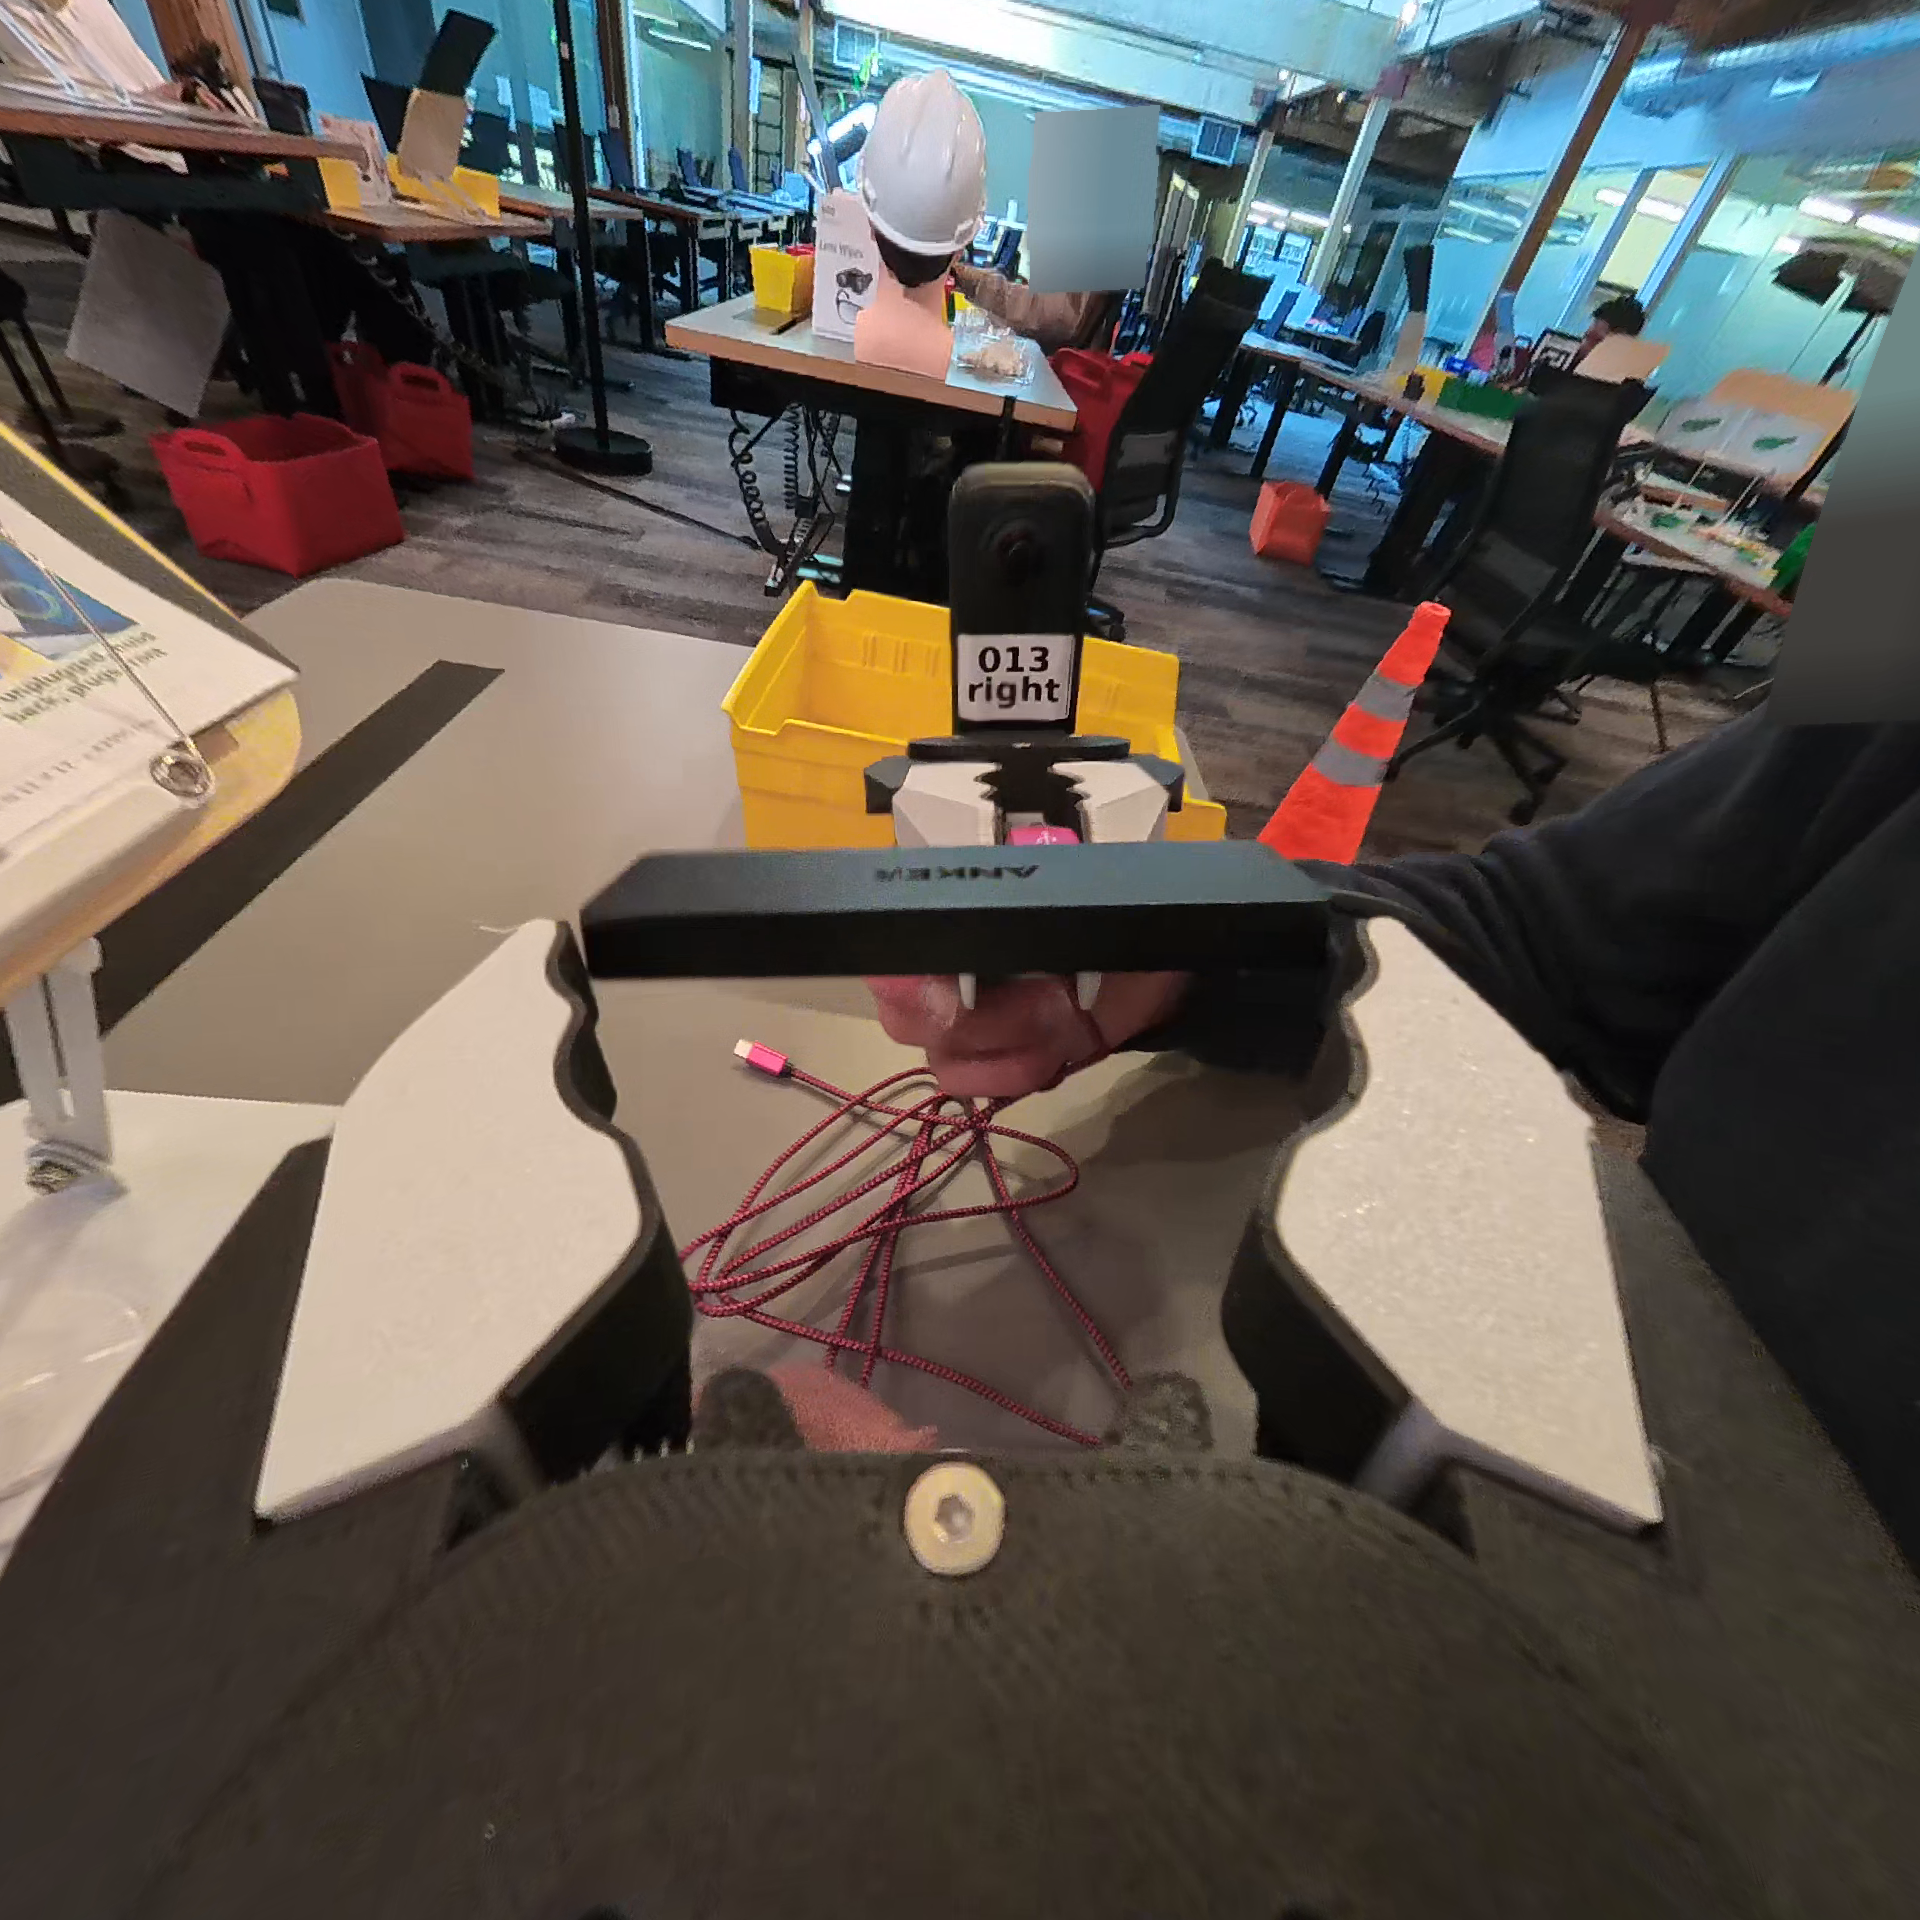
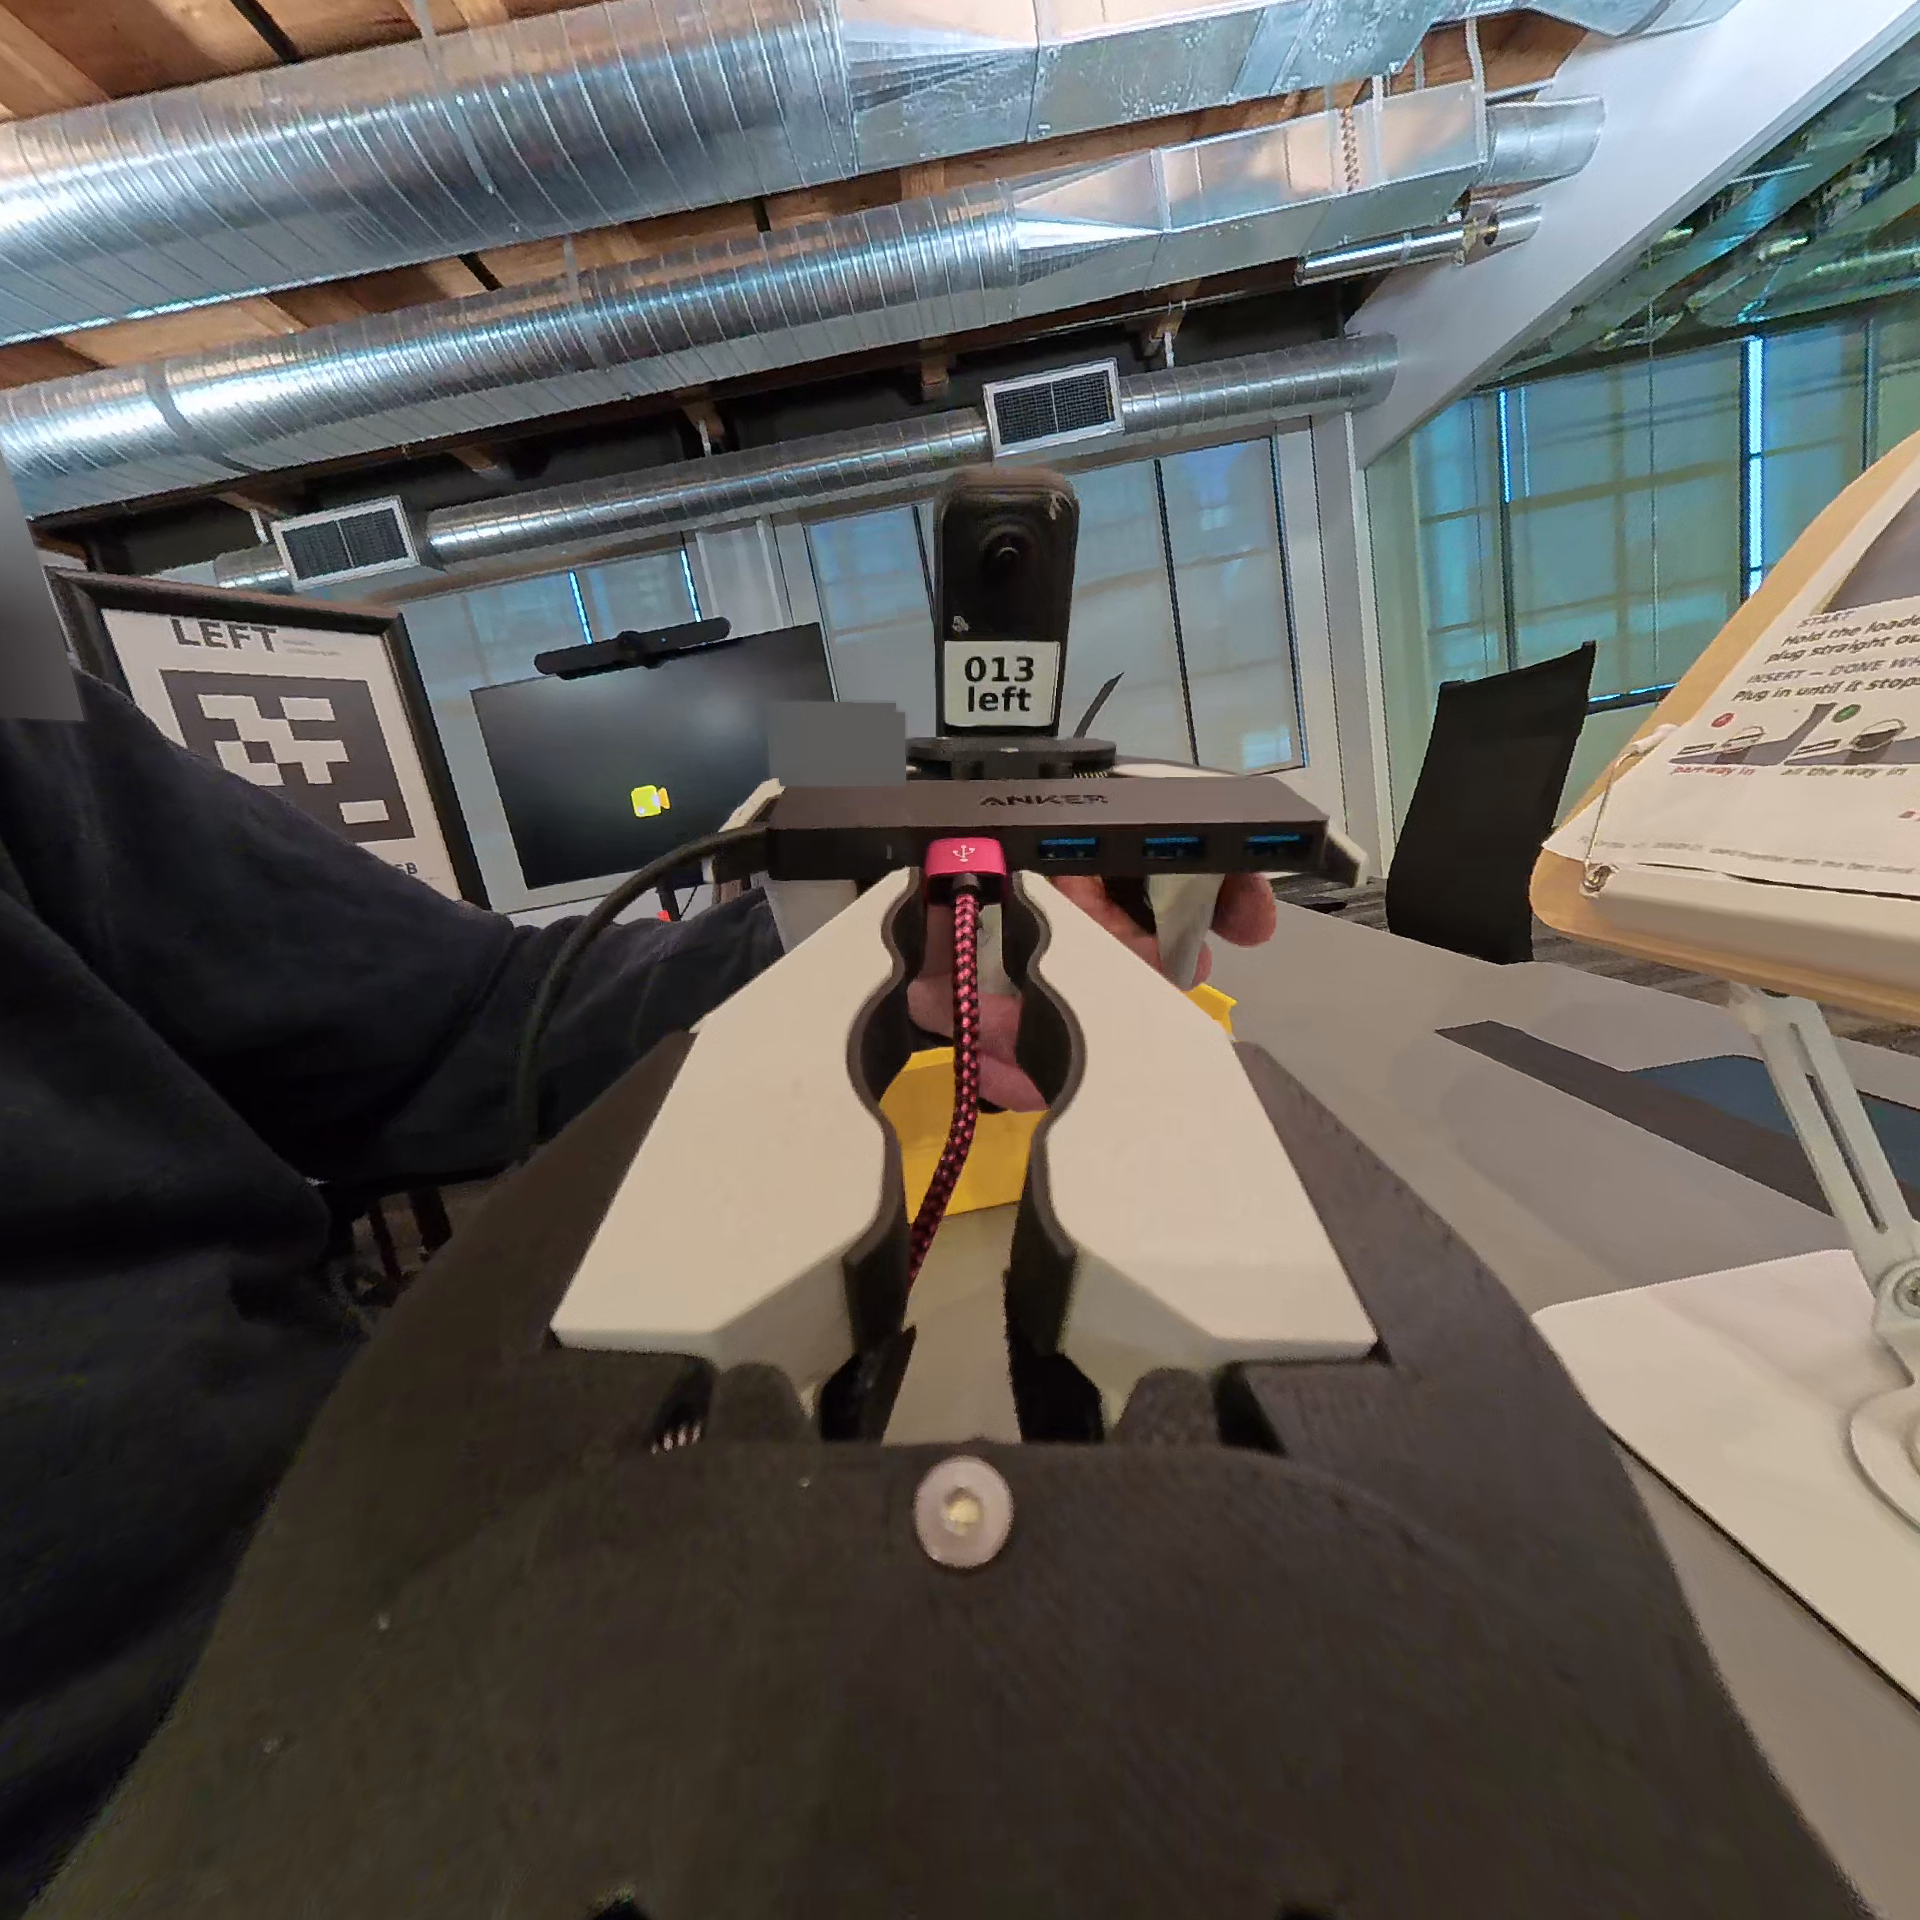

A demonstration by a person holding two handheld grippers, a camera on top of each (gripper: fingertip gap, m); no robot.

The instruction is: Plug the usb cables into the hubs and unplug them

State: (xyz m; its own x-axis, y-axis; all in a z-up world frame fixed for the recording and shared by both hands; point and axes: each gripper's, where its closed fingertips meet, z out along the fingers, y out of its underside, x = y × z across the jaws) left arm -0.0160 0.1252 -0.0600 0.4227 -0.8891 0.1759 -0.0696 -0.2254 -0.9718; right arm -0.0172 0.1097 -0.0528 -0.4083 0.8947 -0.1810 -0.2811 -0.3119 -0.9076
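On the grey worktop (image 1: 436, 790) behind my two tools stands the yellow bin (image 1: 831, 707); its inside is mostly hidden from me, so I cannot tell what it holds, if anything. In front of it my left hand-held gripper (image 1: 961, 935) is spread wide yet clamped on the black hub (image 1: 956, 909), gripping it by its two short ends and holding it level above the worktop. My right hand-held gripper (image 2: 961, 883) is nearly closed, pinching the cable just behind the pink plug (image 2: 964, 858), which sits in the leftmost port with three blue ports (image 2: 1174, 847) free beside it. I judge the plug seated, or nearly so, so this is the end of a plug-in or the start of an unplug. Next I would need a straight pull back along the port's line while the left keeps the hub steady, with no twisting. The braided red cable (image 1: 883, 1226) lies loosely coiled on the worktop below, its small far plug (image 1: 762, 1057) lying free.
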